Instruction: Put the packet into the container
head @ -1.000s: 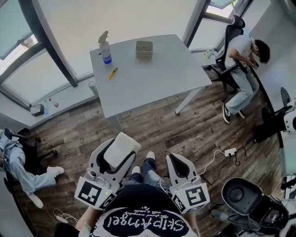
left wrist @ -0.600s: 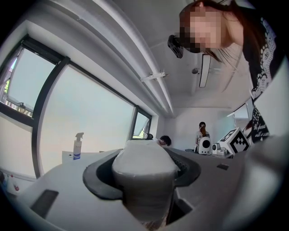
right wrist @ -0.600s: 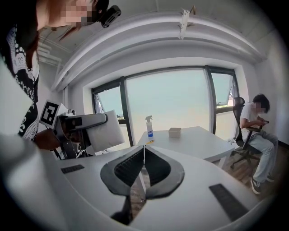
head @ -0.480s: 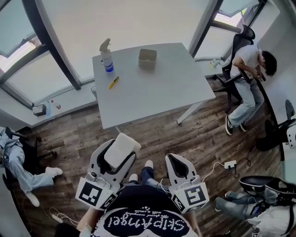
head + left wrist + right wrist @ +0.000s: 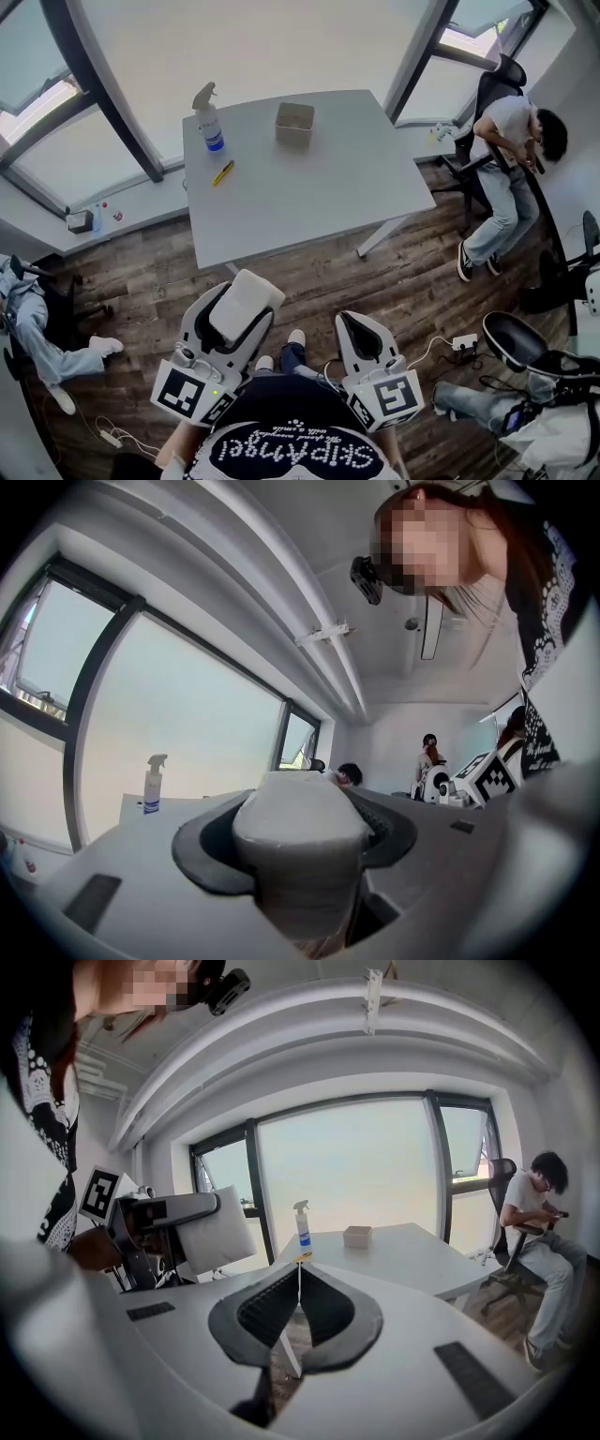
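Observation:
My left gripper [image 5: 248, 302] is shut on a white packet [image 5: 244, 303], held over the wooden floor well short of the table. In the left gripper view the packet [image 5: 300, 836] fills the space between the jaws. A small tan open container [image 5: 293, 122] stands at the far middle of the grey table [image 5: 309, 197]; it shows small in the right gripper view as well, container [image 5: 357, 1236]. My right gripper [image 5: 357, 327] is shut with nothing in it, beside the left one. Its jaws meet at the tips, right gripper [image 5: 299, 1265].
A spray bottle [image 5: 208, 120] and a yellow marker [image 5: 222, 173] sit on the table's left part. A person sits on a chair [image 5: 511, 159] at the right. A black office chair [image 5: 516, 342] and cables [image 5: 450, 342] lie on the floor at the lower right.
The view has shifted a little, and the table sits slightly nearer. A black chair has rolled in at the lower right. Both grippers keep their pose, the left still holding the packet.

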### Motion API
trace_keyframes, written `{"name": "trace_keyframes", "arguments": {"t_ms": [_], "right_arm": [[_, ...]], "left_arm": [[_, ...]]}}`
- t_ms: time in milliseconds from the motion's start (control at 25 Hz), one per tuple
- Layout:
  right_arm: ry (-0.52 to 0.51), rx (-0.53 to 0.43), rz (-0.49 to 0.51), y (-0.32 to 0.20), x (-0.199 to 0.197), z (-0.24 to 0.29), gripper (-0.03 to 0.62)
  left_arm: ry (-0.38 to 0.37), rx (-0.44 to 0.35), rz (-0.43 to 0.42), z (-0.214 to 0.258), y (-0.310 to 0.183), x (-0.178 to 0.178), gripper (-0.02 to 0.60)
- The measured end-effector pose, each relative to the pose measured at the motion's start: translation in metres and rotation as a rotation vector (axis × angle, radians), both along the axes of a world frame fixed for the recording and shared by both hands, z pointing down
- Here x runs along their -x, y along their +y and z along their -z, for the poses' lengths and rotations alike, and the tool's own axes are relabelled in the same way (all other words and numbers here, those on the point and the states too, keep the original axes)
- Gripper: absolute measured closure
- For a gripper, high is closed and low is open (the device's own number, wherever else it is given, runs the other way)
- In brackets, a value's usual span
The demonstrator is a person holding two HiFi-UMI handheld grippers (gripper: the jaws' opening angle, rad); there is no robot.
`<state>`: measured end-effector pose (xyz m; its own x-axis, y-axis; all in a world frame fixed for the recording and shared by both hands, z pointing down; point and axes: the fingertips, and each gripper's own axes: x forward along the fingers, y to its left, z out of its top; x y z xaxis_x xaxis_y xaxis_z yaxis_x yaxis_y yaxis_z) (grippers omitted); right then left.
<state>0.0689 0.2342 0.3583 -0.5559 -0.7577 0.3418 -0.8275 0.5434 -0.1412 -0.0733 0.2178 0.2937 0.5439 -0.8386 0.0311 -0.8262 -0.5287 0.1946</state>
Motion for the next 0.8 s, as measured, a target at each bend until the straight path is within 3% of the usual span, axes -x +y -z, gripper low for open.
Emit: {"name": "trace_keyframes", "arguments": {"t_ms": [800], "right_arm": [[-0.021,-0.027,-0.007,-0.029,-0.046,-0.001,0.579]], "left_arm": [[-0.003,-0.033,-0.006,0.005,-0.023,-0.044,0.307]]}}
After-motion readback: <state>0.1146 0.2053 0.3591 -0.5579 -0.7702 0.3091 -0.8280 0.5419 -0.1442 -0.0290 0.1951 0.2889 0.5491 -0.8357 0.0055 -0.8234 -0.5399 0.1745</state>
